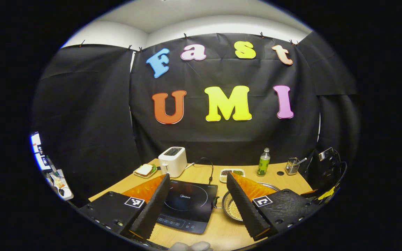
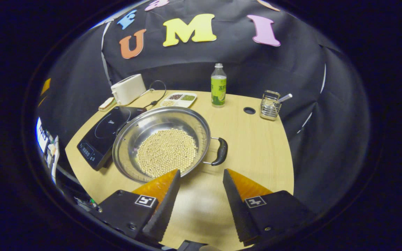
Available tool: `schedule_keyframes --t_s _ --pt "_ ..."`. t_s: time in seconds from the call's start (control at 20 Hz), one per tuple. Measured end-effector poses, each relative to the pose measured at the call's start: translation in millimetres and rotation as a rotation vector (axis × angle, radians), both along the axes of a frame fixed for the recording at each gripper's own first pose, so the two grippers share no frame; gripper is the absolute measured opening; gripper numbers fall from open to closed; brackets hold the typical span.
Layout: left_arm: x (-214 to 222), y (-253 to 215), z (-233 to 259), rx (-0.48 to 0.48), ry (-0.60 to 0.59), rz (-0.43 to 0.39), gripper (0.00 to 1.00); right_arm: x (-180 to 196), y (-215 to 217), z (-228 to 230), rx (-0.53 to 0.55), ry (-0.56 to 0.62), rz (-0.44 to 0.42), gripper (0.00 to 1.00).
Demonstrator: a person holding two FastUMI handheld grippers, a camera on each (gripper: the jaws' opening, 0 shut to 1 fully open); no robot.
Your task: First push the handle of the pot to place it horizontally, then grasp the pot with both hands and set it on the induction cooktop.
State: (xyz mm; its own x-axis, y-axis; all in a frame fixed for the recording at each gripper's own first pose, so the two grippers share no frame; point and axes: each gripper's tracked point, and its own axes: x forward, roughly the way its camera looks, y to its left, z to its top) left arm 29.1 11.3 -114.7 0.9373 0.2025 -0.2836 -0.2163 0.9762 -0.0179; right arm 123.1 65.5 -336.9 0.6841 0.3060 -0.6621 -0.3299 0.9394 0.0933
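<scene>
On the counter, the pot waits beside the cooktop.
Both grippers' fingers are released; I judge its handle needs pushing first.

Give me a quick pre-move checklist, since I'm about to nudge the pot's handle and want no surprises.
1. Right gripper open, holding nothing: ok.
2. Left gripper open, holding nothing: ok.
3. Pot sits on the table, beside the induction cooktop: ok.
4. Black handle exposed, nothing blocking it: ok.
5. Cooktop surface bare: ok.
6. Handle already horizontal: not ok.
</scene>
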Motion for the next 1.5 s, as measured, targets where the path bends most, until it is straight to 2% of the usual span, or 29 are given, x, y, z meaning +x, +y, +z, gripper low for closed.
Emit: schedule_keyframes --t_s 0.25,0.35,0.4,0.45,0.6,0.95,1.15,1.2,1.5 --pt "9 -5 -45 -0.075 0.082 -0.127 0.97 -12 -9 18 0.025 -0.043 -0.140 0.81" --pt "16 -8 -70 -0.071 0.127 -0.164 0.97 -14 -8 18 0.041 -0.039 -0.158 0.83" --pt "19 -12 -85 -0.075 0.156 -0.178 0.97 -13 -8 19 0.040 -0.038 -0.162 0.92" --pt "23 -19 -100 -0.086 0.186 -0.199 0.96 -10 -7 17 0.039 -0.037 -0.161 0.96" --pt "40 -35 -136 -0.100 0.244 -0.225 0.96 3 -2 8 0.039 -0.016 -0.145 0.98" --pt "79 -49 -222 -0.130 0.422 -0.174 0.96 62 4 -28 0.024 0.046 -0.096 0.97" --pt "102 -51 -248 -0.104 0.471 -0.167 0.96 90 11 -49 0.028 0.091 -0.076 0.98" --pt "106 -53 -253 -0.103 0.483 -0.165 0.96 94 13 -52 0.026 0.099 -0.063 0.95" --pt "121 -57 -274 -0.097 0.537 -0.155 0.96 108 25 -69 0.032 0.148 -0.013 0.96"
